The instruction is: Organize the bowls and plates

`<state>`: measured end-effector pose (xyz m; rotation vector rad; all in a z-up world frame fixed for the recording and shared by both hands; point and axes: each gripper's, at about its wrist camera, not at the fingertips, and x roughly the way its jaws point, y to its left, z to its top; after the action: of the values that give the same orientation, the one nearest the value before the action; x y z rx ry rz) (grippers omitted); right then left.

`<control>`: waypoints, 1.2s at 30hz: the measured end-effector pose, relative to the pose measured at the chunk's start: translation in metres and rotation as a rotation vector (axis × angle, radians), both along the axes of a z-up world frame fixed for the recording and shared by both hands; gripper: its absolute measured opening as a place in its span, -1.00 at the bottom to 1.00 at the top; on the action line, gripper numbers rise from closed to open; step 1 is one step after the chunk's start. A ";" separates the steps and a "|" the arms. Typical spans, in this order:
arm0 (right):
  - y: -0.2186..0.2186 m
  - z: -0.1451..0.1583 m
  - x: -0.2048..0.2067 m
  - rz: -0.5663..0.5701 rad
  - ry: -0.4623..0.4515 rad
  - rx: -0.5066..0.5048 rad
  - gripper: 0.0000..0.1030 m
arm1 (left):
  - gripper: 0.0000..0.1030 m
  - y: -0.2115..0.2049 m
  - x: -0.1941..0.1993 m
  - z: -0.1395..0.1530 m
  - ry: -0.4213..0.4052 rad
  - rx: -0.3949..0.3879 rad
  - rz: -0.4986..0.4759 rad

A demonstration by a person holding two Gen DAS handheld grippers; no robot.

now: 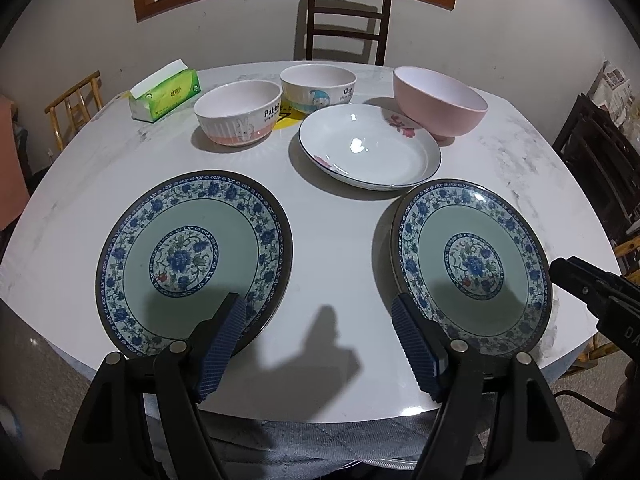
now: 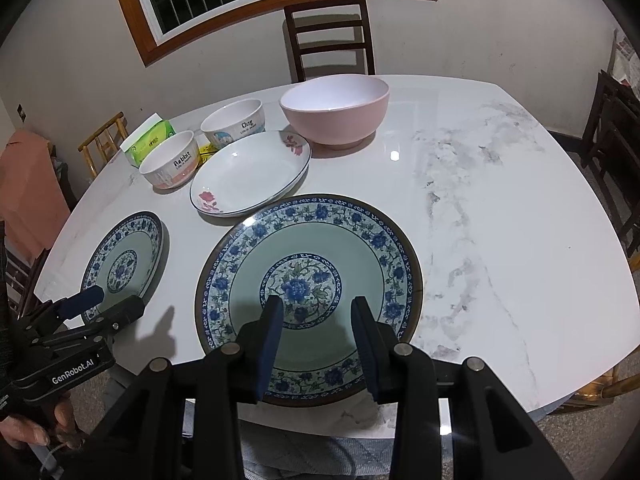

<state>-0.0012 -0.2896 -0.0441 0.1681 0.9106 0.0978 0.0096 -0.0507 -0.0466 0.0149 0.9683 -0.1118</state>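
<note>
while both pairs of tongs hang over the near edge of the table (image 1: 328, 240), nothing is gripped yet, and we judge the step in hand to be picking up one blue-patterned plate so as to stack it on its twin. to do this well we would slide one pad under the raised near rim and bring the other down on top, then lift level so the glazed plate does not slip. the left gripper (image 1: 320, 344) stands wide and empty over bare tabletop, between the left plate (image 1: 192, 256) and the right plate (image 1: 472, 264). the right gripper (image 2: 316, 344) is narrow but still parted, holding nothing, poised above the near half of the right plate (image 2: 308, 292). farther back lie the white plate (image 1: 370, 146), rabbit bowl (image 1: 238, 114), dog bowl (image 1: 318, 88) and pink bowl (image 1: 440, 100), beside a tissue pack (image 1: 164, 92).
</note>
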 end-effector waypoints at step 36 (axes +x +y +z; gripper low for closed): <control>-0.096 -0.053 0.041 0.033 0.118 0.306 -0.29 | 0.36 -0.011 0.045 -0.026 0.124 -0.292 -0.163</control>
<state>0.0395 -0.3856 -0.0976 0.4465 1.0133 0.2602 0.0545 -0.0612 -0.0724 -0.1837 1.0659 -0.4072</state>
